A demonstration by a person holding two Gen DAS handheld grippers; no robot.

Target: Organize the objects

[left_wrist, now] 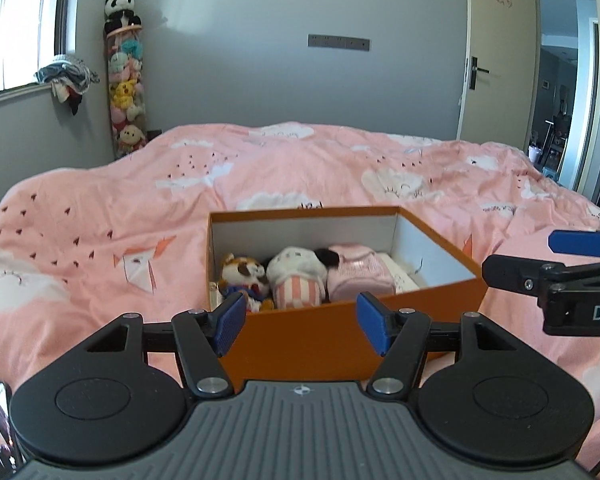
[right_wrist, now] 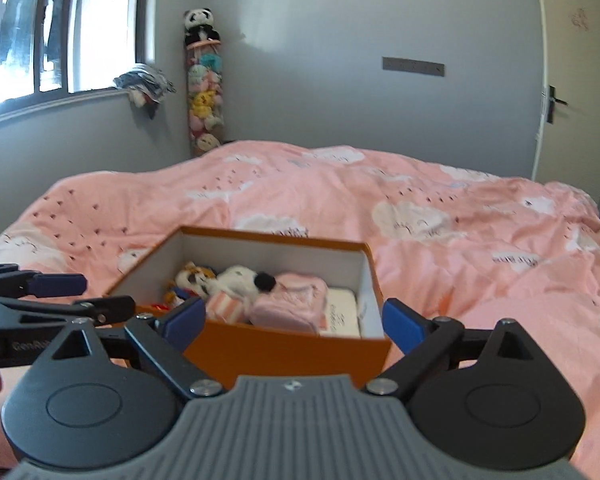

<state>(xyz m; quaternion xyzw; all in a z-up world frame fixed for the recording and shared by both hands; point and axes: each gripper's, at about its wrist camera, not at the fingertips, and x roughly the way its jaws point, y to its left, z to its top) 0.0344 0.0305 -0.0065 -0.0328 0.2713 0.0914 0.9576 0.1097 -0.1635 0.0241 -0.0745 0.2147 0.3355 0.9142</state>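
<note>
An orange box (left_wrist: pixel 324 344) with a white inside sits on the pink bed. It holds a tiger plush (left_wrist: pixel 244 276), a white and striped plush (left_wrist: pixel 296 276), a pink folded cloth (left_wrist: pixel 358 274) and a white item (left_wrist: pixel 400 274). My left gripper (left_wrist: pixel 302 324) is open and empty just before the box's near wall. My right gripper (right_wrist: pixel 296 320) is open and empty before the box (right_wrist: pixel 292 348), and shows at the right of the left wrist view (left_wrist: pixel 548 260). The left gripper shows at the left of the right wrist view (right_wrist: pixel 72 296).
The pink quilt (left_wrist: pixel 300 168) with cloud prints covers the whole bed. A tall clear tube of plush toys (left_wrist: pixel 125 92) with a panda on top stands in the far corner. Clothes (left_wrist: pixel 68 78) lie on the window sill. An open door (left_wrist: pixel 496 60) is at the right.
</note>
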